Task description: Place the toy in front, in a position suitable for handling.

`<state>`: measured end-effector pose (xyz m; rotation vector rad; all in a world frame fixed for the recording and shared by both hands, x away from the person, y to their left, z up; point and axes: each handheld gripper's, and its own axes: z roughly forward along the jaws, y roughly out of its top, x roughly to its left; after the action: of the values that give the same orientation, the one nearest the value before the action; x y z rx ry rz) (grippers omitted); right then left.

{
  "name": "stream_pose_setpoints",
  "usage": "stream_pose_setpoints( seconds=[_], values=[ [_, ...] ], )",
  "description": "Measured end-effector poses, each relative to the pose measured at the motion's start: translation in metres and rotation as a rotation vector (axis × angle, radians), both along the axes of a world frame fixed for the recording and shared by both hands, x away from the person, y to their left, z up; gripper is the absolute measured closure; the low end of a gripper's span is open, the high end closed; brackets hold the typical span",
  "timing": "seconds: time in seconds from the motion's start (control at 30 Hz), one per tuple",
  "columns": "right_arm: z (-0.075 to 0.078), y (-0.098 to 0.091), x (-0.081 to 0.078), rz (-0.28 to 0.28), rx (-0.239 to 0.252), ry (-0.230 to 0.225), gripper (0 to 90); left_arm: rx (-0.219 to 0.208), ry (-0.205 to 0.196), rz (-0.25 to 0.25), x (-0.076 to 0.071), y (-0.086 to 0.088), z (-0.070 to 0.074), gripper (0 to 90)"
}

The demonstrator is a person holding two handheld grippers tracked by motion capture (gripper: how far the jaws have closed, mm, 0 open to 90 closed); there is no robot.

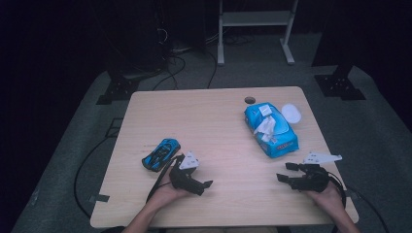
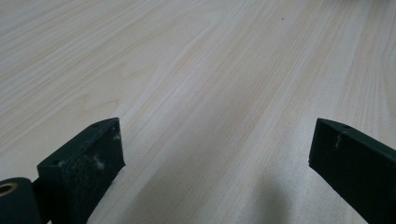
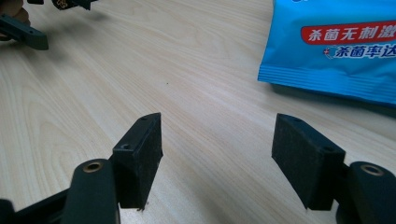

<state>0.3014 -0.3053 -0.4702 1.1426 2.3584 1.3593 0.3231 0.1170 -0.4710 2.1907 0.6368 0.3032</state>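
A dark room with grey carpet (image 1: 73, 145) surrounds the pale wooden table (image 1: 214, 121). At two o'clock lies a blue wipes packet (image 1: 270, 128); at eight o'clock, a blue toy car (image 1: 161, 154), just beside the left gripper (image 1: 194, 177). The right gripper (image 1: 289, 174) sits at four o'clock. Both jaws stand apart, empty.

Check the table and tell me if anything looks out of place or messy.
The blue wipes pack lies at an angle on the table with its flap open and a white wipe pulled partly out. Its round white lid lies loose beside it. The blue toy car also sits askew. Nothing looks spilled or broken.
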Motion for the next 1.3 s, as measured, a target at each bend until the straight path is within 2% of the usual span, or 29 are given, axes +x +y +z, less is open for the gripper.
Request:
stream_pose_setpoints(
  seconds=[0.17,0.37,0.5,0.63,0.9,1.03,1.1,1.2,1.23,1.3],
  values=[
    [0.000,0.000,0.000,0.004,-0.002,-0.001,32.2,0.014,-0.005,-0.004,-0.001,0.000,0.000,2.4],
    [0.002,0.003,-0.002,0.008,-0.004,-0.012,31.9,0.006,-0.022,0.017,-0.003,0.004,0.004,2.4],
    [0.003,0.005,-0.002,0.010,-0.008,-0.016,31.8,0.005,-0.042,0.010,-0.002,0.008,0.010,2.4],
    [0.003,0.008,-0.003,0.024,-0.018,-0.014,31.8,-0.021,-0.059,0.005,-0.003,0.011,0.018,2.4],
    [0.004,0.011,-0.003,0.034,-0.014,-0.011,30.9,0.002,-0.088,0.015,-0.001,0.022,0.030,2.4],
    [0.005,0.013,-0.006,0.042,-0.014,-0.011,30.7,0.000,-0.095,0.010,0.003,0.029,0.039,2.4],
    [0.004,0.015,-0.006,0.043,-0.009,-0.006,30.5,0.005,-0.115,0.028,0.007,0.033,0.046,2.4],
    [0.004,0.016,-0.006,0.047,-0.016,-0.008,30.4,0.004,-0.119,0.032,0.016,0.042,0.059,2.4],
    [0.005,0.016,-0.006,0.047,-0.016,-0.008,30.4,0.004,-0.119,0.032,0.016,0.042,0.059,2.4],
    [0.005,0.016,-0.007,0.045,-0.016,-0.012,30.4,0.024,-0.123,0.032,0.022,0.046,0.067,2.4]
  ],
)
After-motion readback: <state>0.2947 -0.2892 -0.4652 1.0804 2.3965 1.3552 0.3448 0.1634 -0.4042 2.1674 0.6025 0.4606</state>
